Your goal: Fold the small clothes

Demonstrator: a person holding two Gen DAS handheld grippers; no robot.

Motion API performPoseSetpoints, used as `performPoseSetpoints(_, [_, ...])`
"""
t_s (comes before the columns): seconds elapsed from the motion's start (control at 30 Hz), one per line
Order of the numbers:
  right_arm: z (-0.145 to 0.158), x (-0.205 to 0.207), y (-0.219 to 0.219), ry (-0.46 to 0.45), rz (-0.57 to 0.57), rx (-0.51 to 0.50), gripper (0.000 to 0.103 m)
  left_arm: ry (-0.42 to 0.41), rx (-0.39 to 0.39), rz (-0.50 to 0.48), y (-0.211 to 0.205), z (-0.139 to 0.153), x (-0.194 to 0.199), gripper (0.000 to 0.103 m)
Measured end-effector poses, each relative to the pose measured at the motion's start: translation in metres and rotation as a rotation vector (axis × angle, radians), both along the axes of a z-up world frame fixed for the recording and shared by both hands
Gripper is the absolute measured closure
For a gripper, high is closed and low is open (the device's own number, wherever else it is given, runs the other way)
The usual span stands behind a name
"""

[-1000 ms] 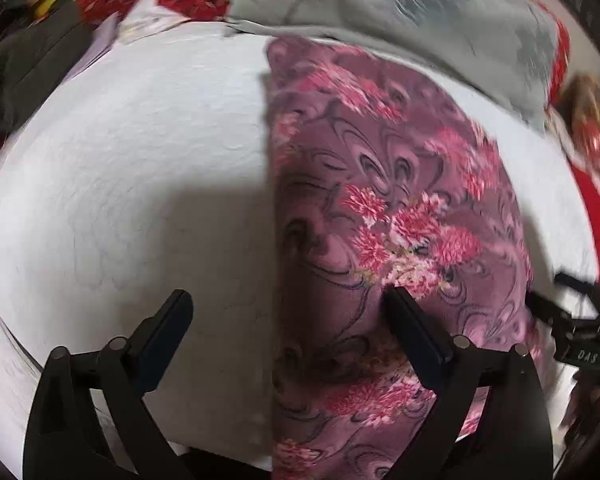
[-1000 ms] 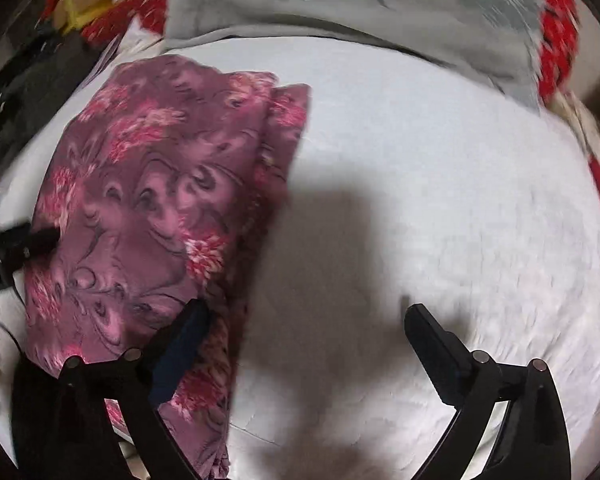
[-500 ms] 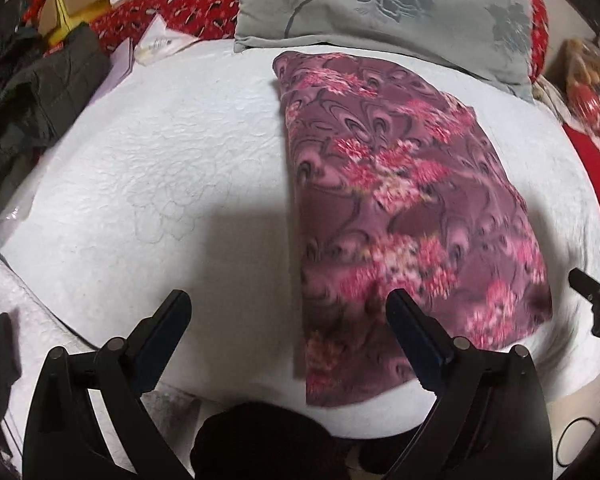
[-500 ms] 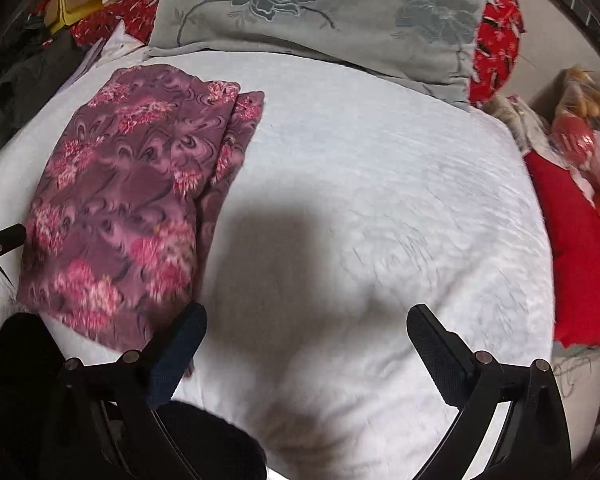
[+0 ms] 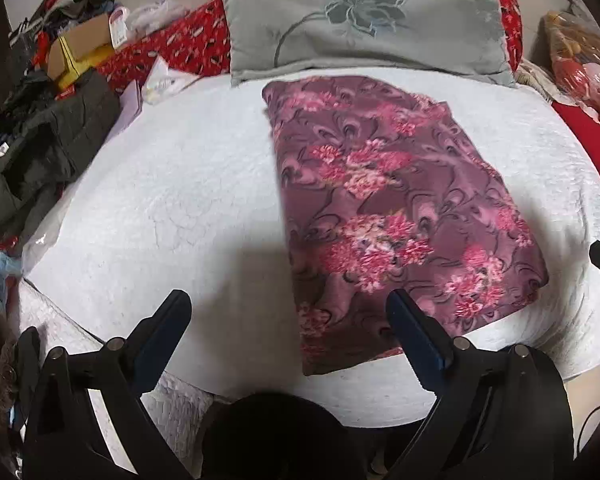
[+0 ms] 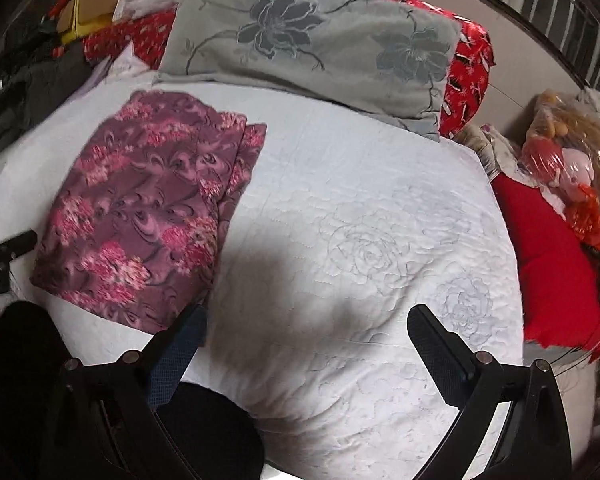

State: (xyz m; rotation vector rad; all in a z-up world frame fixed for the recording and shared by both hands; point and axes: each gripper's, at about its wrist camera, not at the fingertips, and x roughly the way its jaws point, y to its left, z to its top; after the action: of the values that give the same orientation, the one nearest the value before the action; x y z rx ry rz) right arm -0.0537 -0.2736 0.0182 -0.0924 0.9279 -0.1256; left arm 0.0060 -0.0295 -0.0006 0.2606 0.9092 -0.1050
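Mauve pink-flowered cloth (image 5: 396, 208), white quilt (image 5: 172, 184), grey floral pillow (image 5: 364, 20).

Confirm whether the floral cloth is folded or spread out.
Folded. The cloth lies as a flat rectangle on the white quilt, and stacked layer edges show along its right side in the right wrist view.

Matte black two-finger left gripper (image 5: 287, 307) on angular struts, round silver screws at the joints. Flat rectangular finger pads (image 5: 416, 330), dark blue with a fine woven grid. Matching black right gripper (image 6: 306, 326), same silver pivot screws, same textured blue pads (image 6: 178, 350). Below both, dark rounded cloth (image 5: 276, 436), seemingly black trousers at the knees.
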Motion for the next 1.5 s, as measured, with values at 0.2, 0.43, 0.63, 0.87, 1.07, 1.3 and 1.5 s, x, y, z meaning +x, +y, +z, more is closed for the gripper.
performPoseSetpoints(0.2, [0.006, -0.006, 0.003, -0.026, -0.007, -0.014, 0.001, -0.006, -0.012, -0.021, -0.006, 0.002, -0.010, 0.004])
performPoseSetpoints(0.43, [0.012, -0.014, 0.011, -0.059, 0.012, -0.023, 0.000, 0.000, -0.017, -0.041, -0.014, 0.002, -0.020, 0.004])
performPoseSetpoints(0.63, [0.012, -0.017, 0.013, -0.062, 0.006, -0.017, 0.000, 0.000, -0.020, -0.053, -0.017, 0.002, -0.025, 0.004])
performPoseSetpoints(0.87, [0.013, -0.019, 0.014, -0.065, 0.006, -0.009, 0.000, 0.004, -0.025, -0.043, -0.014, 0.002, -0.026, 0.004])
performPoseSetpoints(1.07, [0.016, -0.021, 0.015, -0.075, 0.006, -0.001, 0.000, -0.008, -0.028, -0.047, -0.013, 0.005, -0.028, 0.004])
performPoseSetpoints(1.3, [0.023, -0.026, 0.015, -0.105, 0.016, 0.024, 0.000, -0.025, -0.049, -0.045, -0.011, 0.009, -0.031, 0.004])
performPoseSetpoints(1.5, [0.029, -0.031, 0.016, -0.127, 0.025, 0.016, 0.000, -0.033, -0.057, -0.048, -0.010, 0.013, -0.035, 0.004])
